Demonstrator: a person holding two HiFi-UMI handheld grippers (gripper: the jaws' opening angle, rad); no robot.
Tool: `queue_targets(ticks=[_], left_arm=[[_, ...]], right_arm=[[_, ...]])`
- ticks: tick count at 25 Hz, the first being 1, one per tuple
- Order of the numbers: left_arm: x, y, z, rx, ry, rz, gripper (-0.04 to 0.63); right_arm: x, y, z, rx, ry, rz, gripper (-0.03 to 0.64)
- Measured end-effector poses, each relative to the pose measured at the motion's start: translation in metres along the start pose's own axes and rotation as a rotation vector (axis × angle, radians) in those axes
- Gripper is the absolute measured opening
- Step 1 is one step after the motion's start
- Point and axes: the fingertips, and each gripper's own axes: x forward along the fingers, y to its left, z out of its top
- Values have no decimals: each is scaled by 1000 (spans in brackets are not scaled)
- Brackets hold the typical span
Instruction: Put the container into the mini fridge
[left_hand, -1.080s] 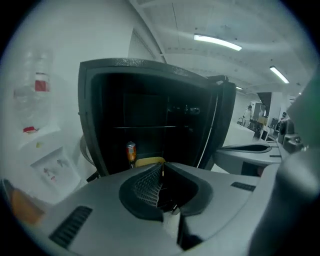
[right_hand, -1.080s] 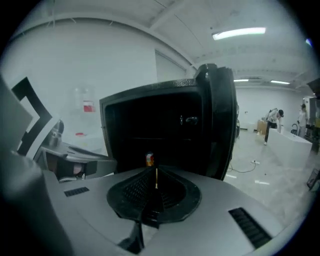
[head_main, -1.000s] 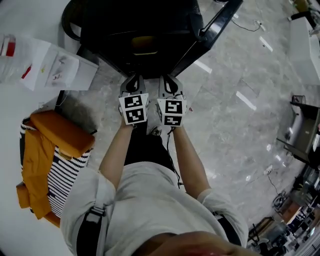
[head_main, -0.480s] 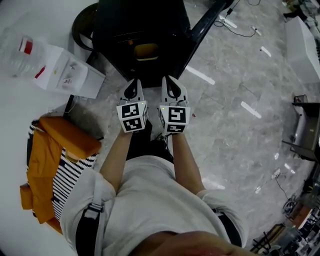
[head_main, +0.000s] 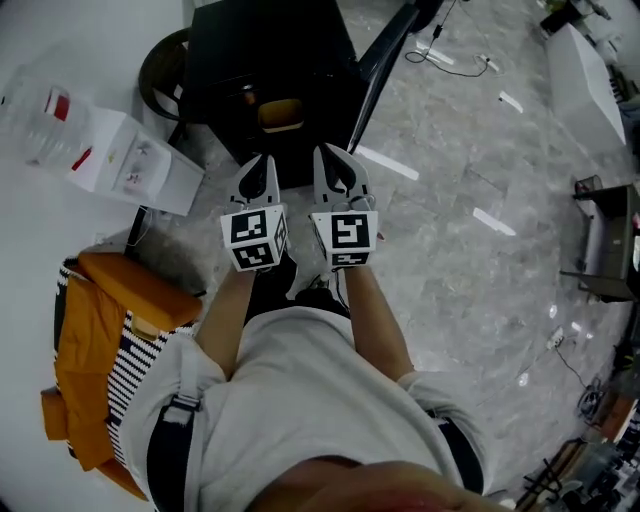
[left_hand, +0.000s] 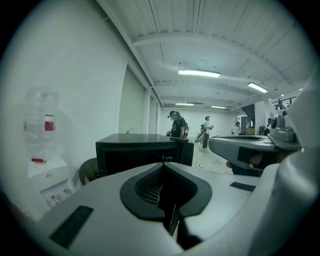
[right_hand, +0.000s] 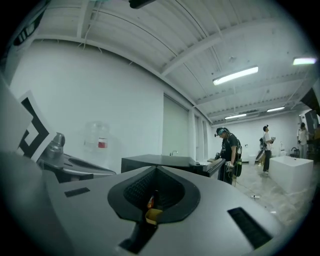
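Note:
The black mini fridge (head_main: 270, 45) stands on the floor ahead of me with its door (head_main: 385, 55) swung open to the right. A yellow-orange container (head_main: 281, 113) sits inside its opening. My left gripper (head_main: 258, 168) and right gripper (head_main: 336, 162) hover side by side just in front of the opening, both shut with nothing in them. In the left gripper view the jaws meet in front of the fridge (left_hand: 142, 150). In the right gripper view the fridge (right_hand: 160, 162) lies beyond the shut jaws, and a scrap of yellow (right_hand: 152, 214) shows through the notch between them.
A white water dispenser (head_main: 135, 165) with a clear bottle (head_main: 40, 120) stands left of the fridge, a dark round bin (head_main: 160, 70) behind it. An orange jacket (head_main: 100, 330) lies on a striped seat at my left. People (right_hand: 229, 152) stand far off.
Both grippers have drawn back a little from the fridge opening. The container stays inside the fridge. My view has shifted, showing more of the fridge's top.

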Motion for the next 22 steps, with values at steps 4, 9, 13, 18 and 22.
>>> queue_targets(ticks=[4, 9, 13, 18, 22], left_arm=[[-6, -4, 8, 4, -20, -18, 14], [-6, -14, 10, -29, -22, -27, 14], [-2, -25, 21, -15, -37, -52, 13], [-5, -28, 29, 1, -56, -62, 12], [-2, -27, 37, -6, -83, -59, 13]], right_arm=[[-7, 0, 15, -14, -28, -4, 37], [-16, -5, 15, -18, -20, 7, 37], [-19, -16, 30, -26, -49, 4, 37], [-22, -15, 38, -31, -74, 5, 37], [-20, -15, 39, -53, -77, 12, 37]])
